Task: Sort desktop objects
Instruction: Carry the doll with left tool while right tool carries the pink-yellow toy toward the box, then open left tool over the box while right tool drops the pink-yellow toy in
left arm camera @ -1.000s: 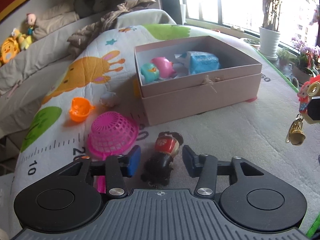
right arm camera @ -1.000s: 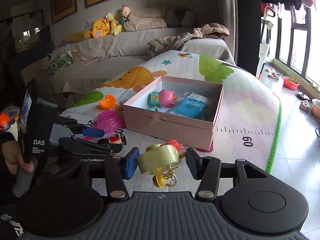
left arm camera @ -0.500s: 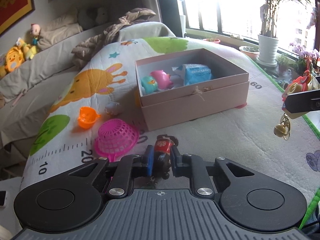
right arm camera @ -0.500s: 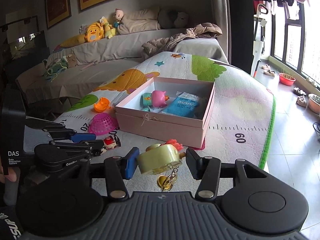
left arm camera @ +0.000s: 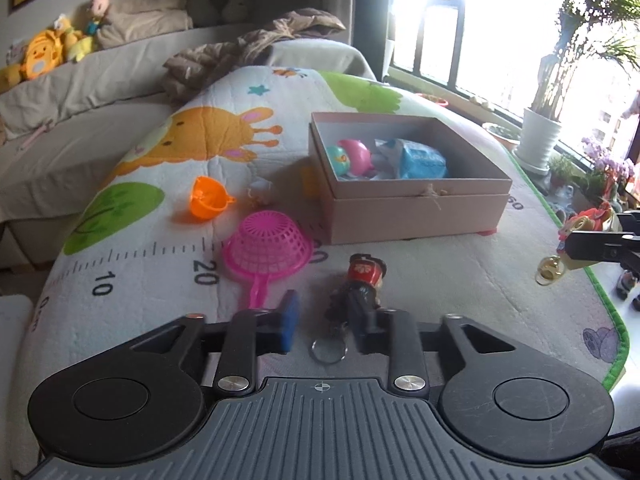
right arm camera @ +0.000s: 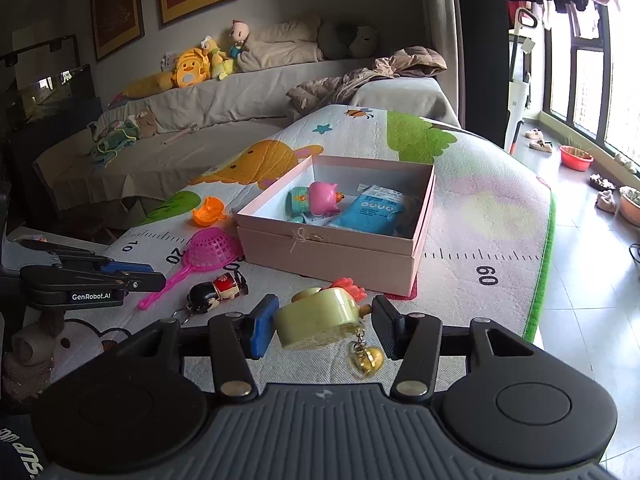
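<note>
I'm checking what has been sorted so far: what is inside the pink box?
Inside the pink box lie a pink pig-like toy, a teal toy beside it and a blue packet. The near wall hides the floor along that side, and anything beneath these items is covered.

— What colours are on my mat (left arm camera: 460,280)?
— Pale, printed with an orange giraffe, green patches, a black ruler scale and a green edge.
— And the toys?
— The box (left arm camera: 416,216) is pink, the strainer (left arm camera: 268,246) hot pink, the cup (left arm camera: 208,198) orange. The doll keychain (left arm camera: 362,280) wears red and black.
— My fingers?
— One pad (left arm camera: 289,322) is blue; the other is black. My right holds a pale yellow-green toy (right arm camera: 320,318) with a gold bell (right arm camera: 366,358).
</note>
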Available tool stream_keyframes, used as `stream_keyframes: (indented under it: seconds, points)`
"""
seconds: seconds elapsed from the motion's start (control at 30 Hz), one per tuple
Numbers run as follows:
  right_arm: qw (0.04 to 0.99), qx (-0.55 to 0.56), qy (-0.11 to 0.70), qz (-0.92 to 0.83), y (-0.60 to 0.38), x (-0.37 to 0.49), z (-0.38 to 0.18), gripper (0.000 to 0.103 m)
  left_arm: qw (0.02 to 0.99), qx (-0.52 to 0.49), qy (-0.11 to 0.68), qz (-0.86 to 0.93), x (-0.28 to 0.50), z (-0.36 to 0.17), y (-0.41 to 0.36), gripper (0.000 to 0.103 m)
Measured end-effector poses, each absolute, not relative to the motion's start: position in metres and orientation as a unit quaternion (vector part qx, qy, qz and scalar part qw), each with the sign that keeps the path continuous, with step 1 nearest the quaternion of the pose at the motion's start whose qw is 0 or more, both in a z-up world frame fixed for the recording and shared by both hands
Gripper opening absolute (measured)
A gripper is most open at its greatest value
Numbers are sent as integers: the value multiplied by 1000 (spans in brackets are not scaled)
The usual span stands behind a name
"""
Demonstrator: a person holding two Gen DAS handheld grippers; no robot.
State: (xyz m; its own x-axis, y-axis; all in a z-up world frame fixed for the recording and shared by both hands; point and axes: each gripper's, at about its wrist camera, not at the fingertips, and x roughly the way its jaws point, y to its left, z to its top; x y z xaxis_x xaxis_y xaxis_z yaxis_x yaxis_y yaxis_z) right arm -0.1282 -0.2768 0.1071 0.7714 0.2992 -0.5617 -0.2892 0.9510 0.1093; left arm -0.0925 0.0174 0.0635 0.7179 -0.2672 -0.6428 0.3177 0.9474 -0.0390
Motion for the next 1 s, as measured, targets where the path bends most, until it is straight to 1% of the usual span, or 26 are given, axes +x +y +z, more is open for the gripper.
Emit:
stream_keyframes:
  seconds: [0.03, 0.07, 0.1, 0.17, 0.2, 0.27, 0.3, 0.33, 0.37, 0.4, 0.57, 0.77, 0.87, 1.0]
  points:
    - [940, 8, 301, 157, -276, -127, 105, 51, 926, 37, 338, -165, -91, 62, 14, 80]
    - [940, 9, 303, 157, -276, -126, 104, 51, 929, 42, 330, -165, -90, 58, 9, 85]
    - [939, 10, 305, 159, -275, -126, 102, 51, 930, 52, 325, -161, -89, 55, 3, 88]
    - [938, 12, 308, 160, -274, -124, 98, 51, 927, 73, 334, -155, -81, 46, -7, 88]
    - [937, 14, 309, 162, -273, -124, 97, 51, 924, 75, 341, -156, -76, 42, -11, 87]
    - [935, 17, 313, 164, -273, -124, 94, 51, 920, 81, 352, -154, -69, 35, -17, 80]
    - [935, 17, 315, 164, -272, -123, 93, 51, 918, 86, 355, -152, -67, 33, -20, 70]
    - [934, 17, 317, 164, -272, -122, 92, 51, 917, 89, 359, -147, -64, 30, -21, 56]
    - [934, 16, 318, 164, -272, -122, 91, 51, 915, 88, 365, -144, -61, 28, -21, 51]
    - [933, 15, 320, 163, -272, -122, 91, 51, 914, 85, 369, -145, -60, 27, -20, 44]
    - [934, 12, 320, 157, -274, -123, 93, 51, 920, 99, 348, -148, -72, 32, -18, 44]
    - [938, 28, 305, 162, -281, -126, 109, 51, 930, 85, 318, -162, -89, 60, -12, 44]
    - [942, 39, 288, 168, -286, -124, 126, 51, 935, 73, 303, -168, -86, 80, -12, 44]
    - [950, 57, 249, 178, -294, -112, 162, 51, 949, 72, 251, -175, -74, 115, -18, 44]
